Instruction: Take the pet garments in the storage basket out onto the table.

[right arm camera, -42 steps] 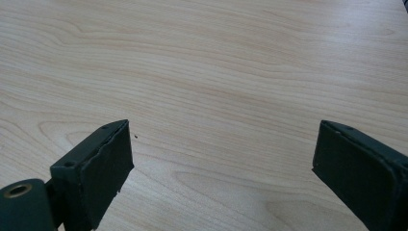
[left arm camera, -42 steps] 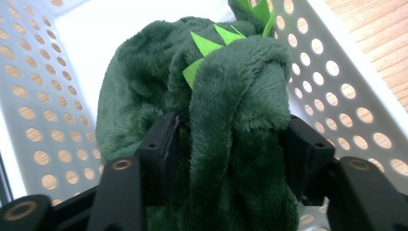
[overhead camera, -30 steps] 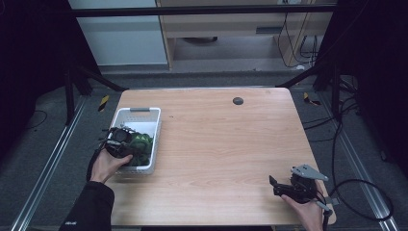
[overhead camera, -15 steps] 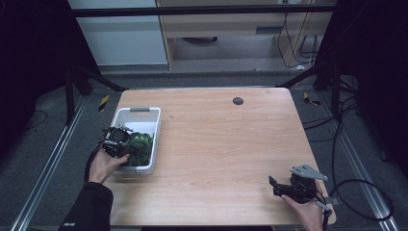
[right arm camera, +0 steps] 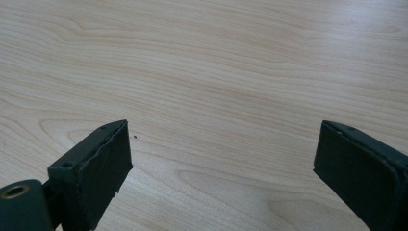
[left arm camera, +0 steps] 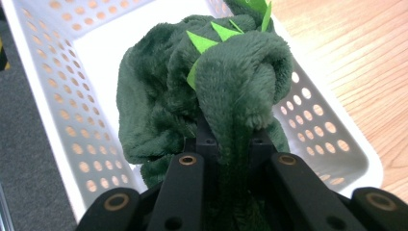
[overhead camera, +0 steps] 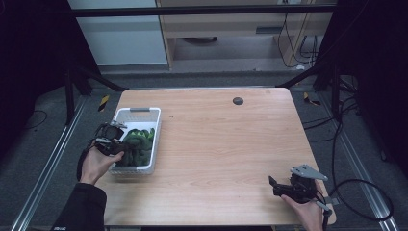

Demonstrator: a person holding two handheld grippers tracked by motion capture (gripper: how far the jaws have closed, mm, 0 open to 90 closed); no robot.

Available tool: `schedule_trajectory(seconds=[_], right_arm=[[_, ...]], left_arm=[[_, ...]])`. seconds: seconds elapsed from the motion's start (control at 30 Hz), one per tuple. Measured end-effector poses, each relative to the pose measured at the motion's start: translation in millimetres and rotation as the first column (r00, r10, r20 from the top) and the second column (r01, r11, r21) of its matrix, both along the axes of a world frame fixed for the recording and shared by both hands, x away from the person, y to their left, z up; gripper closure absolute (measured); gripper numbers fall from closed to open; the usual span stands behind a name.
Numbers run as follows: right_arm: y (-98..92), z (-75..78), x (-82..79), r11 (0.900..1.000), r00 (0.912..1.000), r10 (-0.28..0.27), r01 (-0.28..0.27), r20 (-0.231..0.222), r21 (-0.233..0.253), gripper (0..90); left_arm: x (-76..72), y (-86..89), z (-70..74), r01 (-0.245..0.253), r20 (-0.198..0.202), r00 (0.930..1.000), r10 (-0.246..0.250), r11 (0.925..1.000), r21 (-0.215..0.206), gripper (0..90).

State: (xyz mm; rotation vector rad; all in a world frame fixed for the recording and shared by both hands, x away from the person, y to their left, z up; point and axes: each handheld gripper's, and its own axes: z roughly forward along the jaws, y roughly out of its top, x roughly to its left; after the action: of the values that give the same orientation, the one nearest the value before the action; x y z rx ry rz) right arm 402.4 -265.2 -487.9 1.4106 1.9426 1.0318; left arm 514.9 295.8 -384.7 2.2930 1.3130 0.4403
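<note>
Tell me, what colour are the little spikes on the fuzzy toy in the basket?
Bright lime green spikes, on a dark green plush toy. The left gripper view shows them best.

I see a table (overhead camera: 216,139) of pale, smooth wood grain with a soft sheen, a basket (left arm camera: 53,96) of glossy white perforated plastic, a plush toy (left arm camera: 211,96) of deep green fuzzy cloth with flat felt-like spikes, and my right gripper (right arm camera: 221,163) in matt black plastic.

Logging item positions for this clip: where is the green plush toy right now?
In the high view the green plush toy lies in the white basket at the table's left side, pinched by the left gripper.
</note>
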Motion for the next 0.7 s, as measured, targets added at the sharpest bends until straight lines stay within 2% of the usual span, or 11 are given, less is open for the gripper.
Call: schedule_trajectory(seconds=[0.4,0.7], right_arm=[[0.0,0.4,-0.2,1.000,1.0000,0.000,0.000,0.002,-0.002,6.0],[-0.4,0.4,-0.2,1.000,1.0000,-0.001,0.001,0.002,-0.002,6.0]], left_arm=[[-11.8,7.1,35.5,0.008,0.075,0.9972,-0.006,0.9997,-0.024,81.3],[-17.7,4.7,50.9,0.038,0.094,0.9949,-0.036,0.9992,-0.016,81.7]])
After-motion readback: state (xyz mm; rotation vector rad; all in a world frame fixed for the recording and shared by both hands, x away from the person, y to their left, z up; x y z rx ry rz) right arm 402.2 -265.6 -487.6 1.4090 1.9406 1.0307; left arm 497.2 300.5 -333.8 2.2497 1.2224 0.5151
